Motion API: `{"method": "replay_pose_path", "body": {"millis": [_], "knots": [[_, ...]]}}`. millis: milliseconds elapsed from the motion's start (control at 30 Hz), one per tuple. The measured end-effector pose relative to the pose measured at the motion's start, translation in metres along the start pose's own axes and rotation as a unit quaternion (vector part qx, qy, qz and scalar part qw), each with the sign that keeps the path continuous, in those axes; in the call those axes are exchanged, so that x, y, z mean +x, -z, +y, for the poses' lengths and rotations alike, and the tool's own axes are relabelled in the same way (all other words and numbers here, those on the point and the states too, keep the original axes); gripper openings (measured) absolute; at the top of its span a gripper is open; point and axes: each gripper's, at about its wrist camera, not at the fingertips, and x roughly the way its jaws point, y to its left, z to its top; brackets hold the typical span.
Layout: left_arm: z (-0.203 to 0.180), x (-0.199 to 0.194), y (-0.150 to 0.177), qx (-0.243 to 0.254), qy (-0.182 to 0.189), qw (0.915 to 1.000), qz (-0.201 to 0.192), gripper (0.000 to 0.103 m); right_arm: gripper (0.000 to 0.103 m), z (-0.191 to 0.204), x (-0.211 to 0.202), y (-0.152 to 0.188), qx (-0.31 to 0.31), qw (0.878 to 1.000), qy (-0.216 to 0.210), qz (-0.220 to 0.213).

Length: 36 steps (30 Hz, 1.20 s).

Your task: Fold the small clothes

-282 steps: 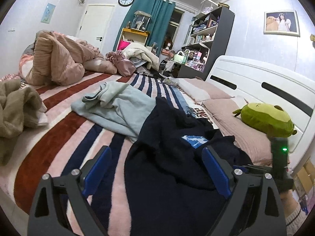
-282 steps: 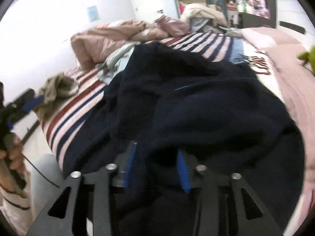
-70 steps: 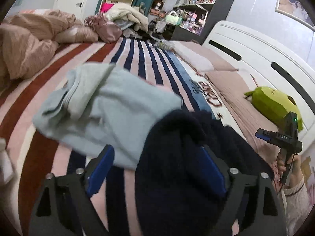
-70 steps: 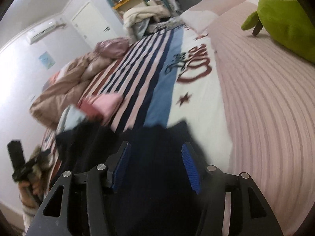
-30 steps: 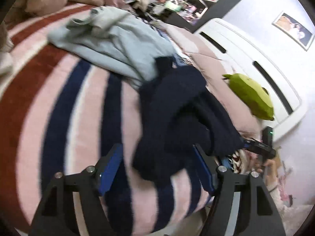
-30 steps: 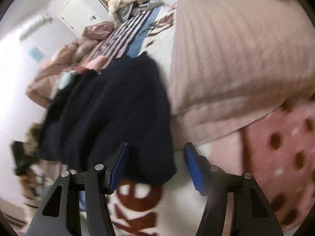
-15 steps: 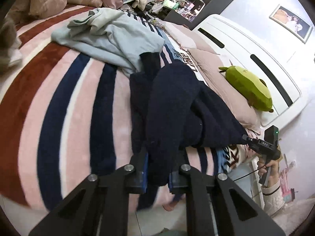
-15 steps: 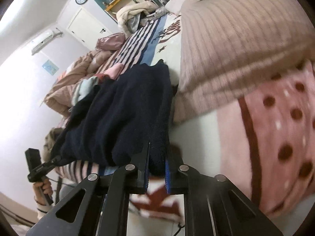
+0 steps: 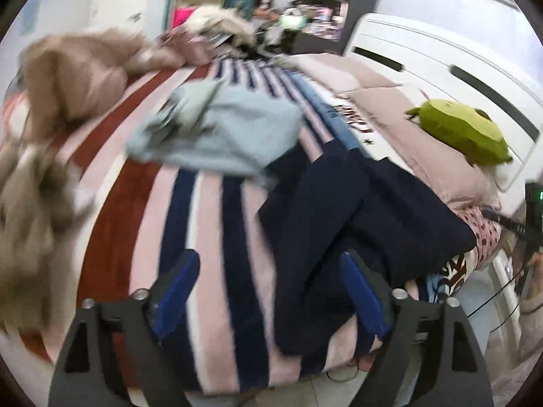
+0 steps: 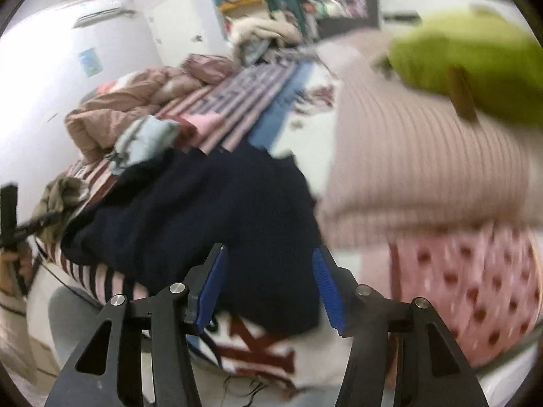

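Note:
A dark navy garment (image 9: pixel 342 224) lies across the striped bed near its front edge, also seen in the right wrist view (image 10: pixel 210 210). My left gripper (image 9: pixel 268 271) hovers above its near left end, jaws opening wide, blue pads clear of the cloth. My right gripper (image 10: pixel 268 271) hangs over the garment's near right edge, jaws opening, with nothing pinched between the pads. A pale blue garment (image 9: pixel 217 132) lies crumpled farther back on the bed, small in the right wrist view (image 10: pixel 146 139).
A green plush toy (image 9: pixel 465 132) rests on the pink ribbed pillow (image 10: pixel 424 162) by the white headboard (image 9: pixel 441 54). A heap of pinkish-brown bedding (image 9: pixel 74 74) fills the back left. A tan garment (image 9: pixel 27 196) lies at the left. The other gripper (image 9: pixel 529 217) shows at the right edge.
Half a second ago both grippers were shut on the navy garment's near edge. Both have let go, opened and lifted away; the garment now lies loose on the bed.

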Motion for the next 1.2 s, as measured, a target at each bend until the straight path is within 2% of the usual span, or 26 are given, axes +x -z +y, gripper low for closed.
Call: {"method": "replay_pose_path", "body": {"millis": [67,200,333,367,433,500,533,567,600,667,767,800,867,933,967,1067,1133,1200], "knots": [[-0.016,0.018,-0.015,0.026,0.01,0.9996,0.003,0.087,0.049,0.013,0.008,-0.011,-0.011,1.0,-0.012,-0.005],[-0.047,0.068,-0.036,0.081,0.027,0.9955,0.042,0.087,0.049,0.043,0.04,-0.028,-0.024,0.998,-0.063,0.005],[-0.065,0.114,-0.047,0.109,-0.023,0.9912,0.07,0.086,0.049,0.07,0.065,-0.031,-0.048,0.996,-0.078,0.018],[-0.062,0.125,-0.05,0.106,-0.038,0.9905,0.079,0.076,0.049,0.073,0.069,-0.031,-0.05,0.995,-0.083,0.021],[-0.049,0.129,-0.054,0.08,-0.044,0.9928,0.078,0.06,0.049,0.077,0.073,-0.03,-0.053,0.995,-0.086,0.026],[-0.017,0.122,-0.06,0.017,-0.053,0.9971,0.052,0.053,0.049,0.076,0.073,-0.029,-0.056,0.995,-0.08,0.027],[-0.001,0.118,-0.062,-0.007,-0.073,0.9964,0.043,0.04,0.049,0.073,0.072,-0.028,-0.054,0.995,-0.077,0.029],[0.011,0.115,-0.062,-0.02,-0.091,0.9949,0.039,0.034,0.049,0.07,0.071,-0.027,-0.05,0.996,-0.074,0.031],[0.03,0.113,-0.06,-0.041,-0.104,0.9929,0.04,0.034,0.049,0.065,0.071,-0.026,-0.044,0.996,-0.072,0.033],[0.059,0.117,-0.051,-0.068,-0.106,0.9902,0.061,0.038,0.049,0.056,0.072,-0.025,-0.03,0.996,-0.07,0.038],[0.07,0.121,-0.035,-0.061,-0.103,0.9894,0.083,0.045,0.049,0.046,0.074,-0.022,-0.01,0.996,-0.072,0.046],[0.072,0.117,-0.032,-0.06,-0.103,0.9897,0.079,0.047,0.049,0.047,0.074,-0.021,-0.01,0.996,-0.073,0.047],[0.074,0.105,-0.032,-0.069,-0.107,0.9904,0.053,0.063,0.049,0.05,0.073,-0.02,-0.014,0.996,-0.078,0.048],[0.079,0.087,-0.041,-0.093,-0.091,0.9915,0.009,0.071,0.049,0.058,0.073,-0.02,-0.024,0.995,-0.084,0.048],[0.078,0.084,-0.044,-0.093,-0.078,0.9926,0.003,0.071,0.049,0.062,0.073,-0.022,-0.029,0.995,-0.088,0.047],[0.044,0.086,-0.051,-0.015,-0.014,0.9993,0.031,0.075,0.049,0.072,0.073,-0.026,-0.037,0.993,-0.1,0.042],[0.014,0.095,-0.053,0.051,-0.011,0.9975,0.048,0.076,0.049,0.079,0.077,-0.028,-0.04,0.993,-0.107,0.041],[-0.006,0.106,-0.052,0.089,-0.017,0.994,0.061,0.076,0.049,0.082,0.081,-0.031,-0.044,0.992,-0.109,0.043]]}}
